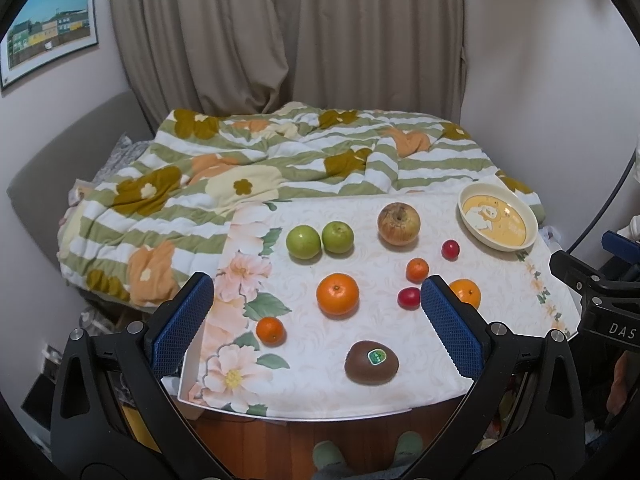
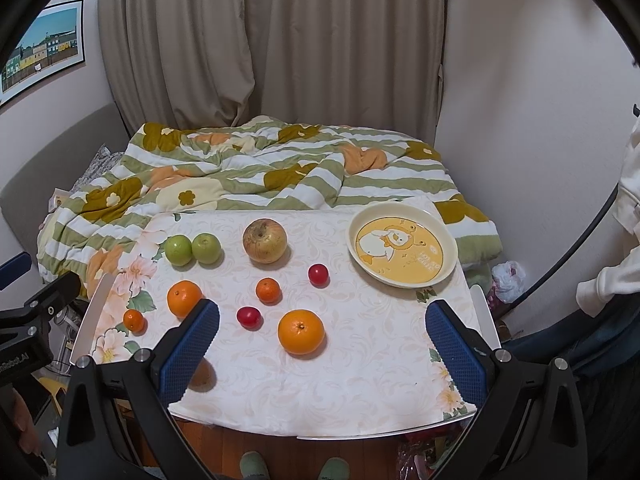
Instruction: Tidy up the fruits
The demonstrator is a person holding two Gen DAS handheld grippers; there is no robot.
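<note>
Loose fruit lies on the floral tablecloth [image 1: 304, 392]: two green apples [image 1: 303, 242], a brownish apple [image 1: 399, 224], a big orange [image 1: 337, 294], two small mandarins [image 1: 271, 330], two red cherry fruits [image 1: 409, 298] and a stickered kiwi [image 1: 371, 362]. An empty yellow duck plate [image 2: 402, 246] sits at the far right. My left gripper [image 1: 317, 282] hovers open above the table's near edge. My right gripper [image 2: 323, 307] is also open, with a second orange [image 2: 301, 331] between its fingers in the view but untouched. The kiwi [image 2: 202, 376] is half hidden behind its left finger.
A bed with a striped flower quilt [image 1: 240, 184] adjoins the table's far side, with curtains [image 2: 280, 40] behind. A wall [image 2: 520, 120] rises to the right. The person's feet in green socks [image 1: 328, 456] stand at the near edge.
</note>
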